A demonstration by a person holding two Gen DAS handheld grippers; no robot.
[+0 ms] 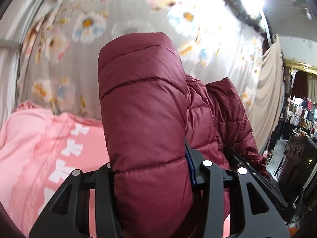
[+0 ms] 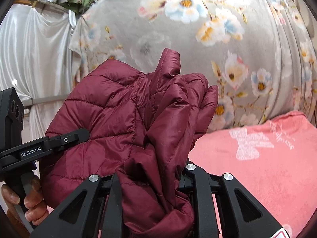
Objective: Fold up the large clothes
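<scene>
A grey floral sheet (image 2: 158, 45) covers the bed; a pink garment (image 2: 267, 158) lies near. The maroon puffer jacket (image 1: 144, 109) hangs lifted, bunched, with left gripper (image 1: 152, 170) and right gripper (image 2: 150, 174) each clamped on it. Mid-fold, seemingly; next, lay it flat.

Floral sheet (image 1: 138, 10): grey, printed with pale flowers, spread behind everything.
Pink garment (image 2: 267, 158): lay flat on the sheet, white print showing.
Clothes racks (image 1: 301, 115): stood at the far right.
White drape (image 2: 33, 49): hung at left.
</scene>
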